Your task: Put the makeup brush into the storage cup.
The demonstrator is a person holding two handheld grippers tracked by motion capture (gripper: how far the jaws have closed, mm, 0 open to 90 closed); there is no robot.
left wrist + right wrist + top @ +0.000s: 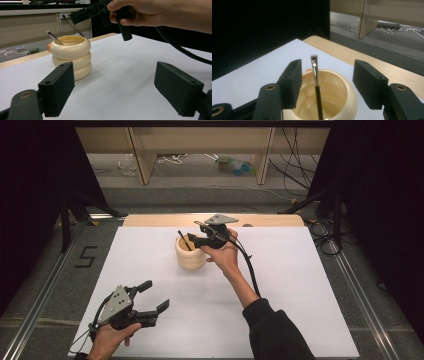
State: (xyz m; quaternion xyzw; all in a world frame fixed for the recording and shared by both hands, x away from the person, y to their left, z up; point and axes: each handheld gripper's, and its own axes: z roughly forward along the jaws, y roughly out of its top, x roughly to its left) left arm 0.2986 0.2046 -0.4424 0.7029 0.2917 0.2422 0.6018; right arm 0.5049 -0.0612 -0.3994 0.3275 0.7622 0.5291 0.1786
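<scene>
The right gripper (192,238) hangs just above the cream ringed pot (190,254), its jaws spread and gripping nothing. In the right gripper view the thin brush (316,85) stands between the two pads without touching either; its handle drops into the pot's mouth and its flat bristle tip leans against the far rim. A gap shows on each side of the brush. Beyond this gripper the white sheet (280,285) ends close by, with a strip of wooden table edge (150,220) past it and then the floor below. On the hand side of the gripper the sheet runs wide and bare.

The left gripper (155,296) sits low over the near part of the sheet, well apart from the pot, jaws wide open with nothing between them. From its own view, the pot stands ahead and to the left of its jaws, the right hand (150,12) above and ahead, and bare white surface lies straight in front. The sheet's near edge lies just behind it.
</scene>
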